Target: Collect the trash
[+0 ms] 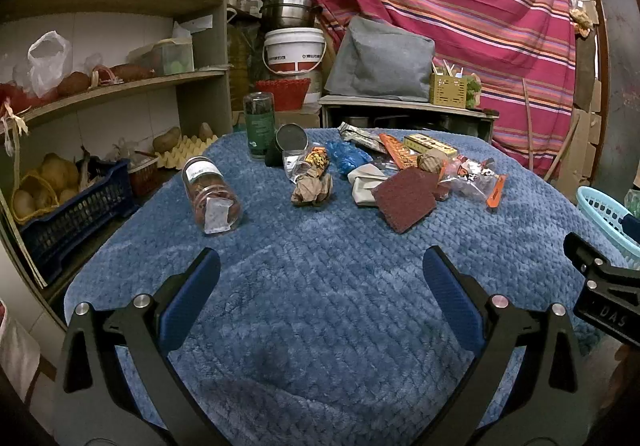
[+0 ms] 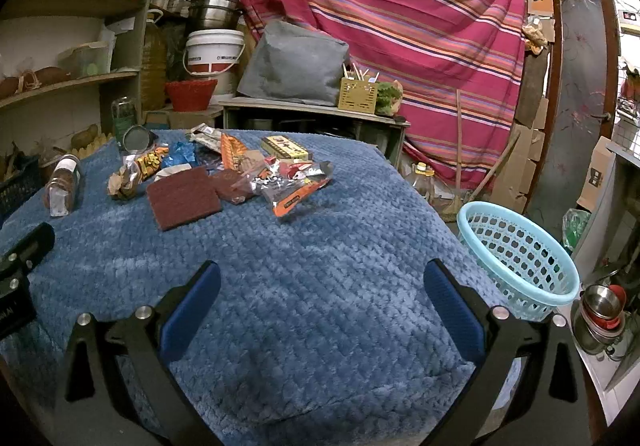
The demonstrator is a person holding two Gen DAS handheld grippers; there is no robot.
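Both claws stand spread wide and empty over the near part of the blue quilted cloth (image 1: 320, 286) — your left gripper (image 1: 320, 274) faces the litter head-on, your right gripper (image 2: 322, 278) sits nearer the light blue basket (image 2: 520, 258).

Take the crumpled brown paper ball (image 1: 312, 189) as your marker. Left of it a clear jar (image 1: 212, 197) lies on its side, and behind it to the left a dark green-labelled jar (image 1: 260, 123) stands upright. Right of the ball come a blue plastic wrapper (image 1: 346, 157), a dark red scouring pad (image 1: 406, 197) and, furthest right, a clear bag with orange print (image 1: 476, 175). The basket sits well right of all of it, at the table's right edge.

Risks, as I judge them: the jar on its side could roll off the left edge if you nudge it; the flat pad may slide on the plush cloth instead of lifting; the basket looks perched at the edge, so a hard drop could tip it.

The wrappers overlap, so you cannot tell how many pieces there are or read their print. From the left wrist, the basket is cut off at the frame edge. What the jars hold is unclear.
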